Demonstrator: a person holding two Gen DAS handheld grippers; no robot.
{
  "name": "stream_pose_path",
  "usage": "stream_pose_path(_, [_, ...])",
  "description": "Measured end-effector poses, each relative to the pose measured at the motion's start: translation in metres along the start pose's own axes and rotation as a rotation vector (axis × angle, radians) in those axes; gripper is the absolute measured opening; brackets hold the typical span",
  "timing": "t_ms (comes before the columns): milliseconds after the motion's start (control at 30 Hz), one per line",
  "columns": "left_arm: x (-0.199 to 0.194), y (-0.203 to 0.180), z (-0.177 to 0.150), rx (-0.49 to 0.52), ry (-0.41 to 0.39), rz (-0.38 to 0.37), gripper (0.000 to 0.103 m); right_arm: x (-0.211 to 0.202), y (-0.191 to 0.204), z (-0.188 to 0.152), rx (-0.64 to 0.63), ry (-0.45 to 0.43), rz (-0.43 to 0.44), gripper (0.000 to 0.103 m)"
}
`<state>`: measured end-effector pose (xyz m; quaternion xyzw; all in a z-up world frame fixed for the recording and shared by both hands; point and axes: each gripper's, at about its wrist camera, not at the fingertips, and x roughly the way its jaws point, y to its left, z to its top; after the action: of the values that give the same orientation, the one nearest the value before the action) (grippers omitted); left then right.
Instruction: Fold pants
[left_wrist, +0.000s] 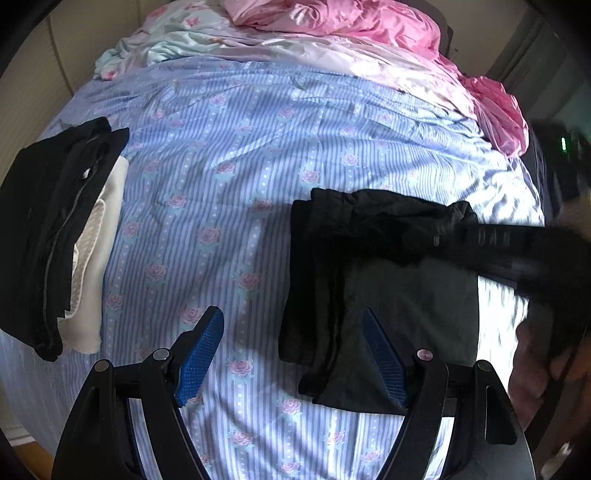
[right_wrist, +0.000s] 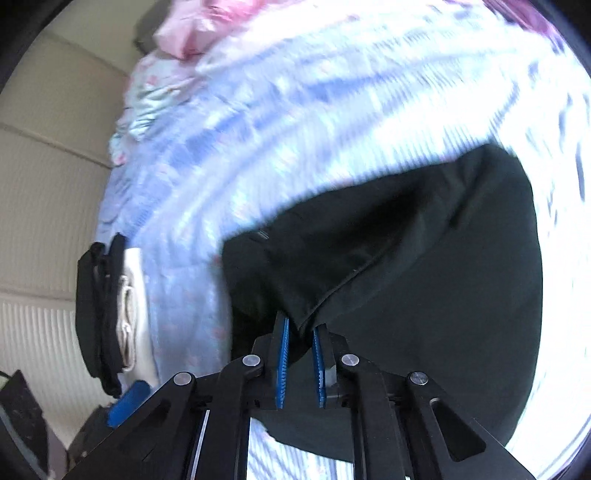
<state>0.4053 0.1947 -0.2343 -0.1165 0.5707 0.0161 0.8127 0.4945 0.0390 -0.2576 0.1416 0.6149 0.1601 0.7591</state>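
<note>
Lying on the bed (left_wrist: 258, 155), toward its right side in the left wrist view, the black pants (left_wrist: 391, 317) are partly folded into a rough rectangle. Their long axis runs from the near bed edge toward the far end, and a doubled, rumpled band of cloth lies across the top of that rectangle, running left to right. The left edge of the pants is a thicker stacked fold.

The right gripper (right_wrist: 300, 334) has its blue pads close together, clamped on a hemmed edge of the pants; in its own view the cloth rises from the pads and drapes away up and to the right. The picture there is smeared, so finer detail of the fold cannot be told. From the left wrist view, this gripper shows only as a dark blurred shape at the right.

The left gripper (left_wrist: 293, 354) hangs over the near-left corner of the pants with its pads well apart. One pad is above the bare sheet, the other above the cloth, and nothing is between them.

Between the pants and the left bed edge lies a broad stretch of bare blue striped sheet with roses. At that left edge sits a pile of folded clothes (left_wrist: 55, 236), black ones on top of a white one. Crumpled pink bedding (left_wrist: 332, 22) covers the far end.
</note>
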Motion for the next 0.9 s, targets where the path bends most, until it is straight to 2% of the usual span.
stream_pose_path(200, [-0.007,0.007,0.000,-0.028,-0.007,0.022,0.077,0.014,0.034,0.054,-0.157,-0.017,-0.085,0.011])
stream_pose_path(300, [-0.010,0.010,0.001,-0.032,-0.009,0.032,0.077,0.021,0.035,0.072,-0.175,-0.002,-0.101,0.011])
stream_pose_path(367, [-0.011,0.011,0.001,-0.036,-0.013,0.039,0.076,0.023,0.037,0.078,-0.188,0.001,-0.109,0.016])
stream_pose_path(400, [-0.012,0.012,0.001,-0.037,-0.014,0.042,0.077,0.019,0.037,0.077,-0.196,-0.004,-0.115,0.026])
stream_pose_path(433, [-0.012,0.013,0.001,-0.037,-0.015,0.045,0.077,0.015,0.038,0.076,-0.207,-0.020,-0.113,0.042])
stream_pose_path(500, [-0.012,0.013,0.003,-0.033,-0.020,0.047,0.077,0.000,0.037,0.074,-0.219,-0.063,-0.107,0.054])
stream_pose_path(700, [-0.015,-0.004,0.014,0.052,-0.066,-0.004,0.077,-0.049,0.011,0.062,-0.190,-0.159,-0.127,0.054])
stream_pose_path(900, [-0.013,-0.039,0.041,0.197,-0.109,-0.122,0.082,-0.088,-0.045,0.039,-0.094,-0.197,-0.199,0.054])
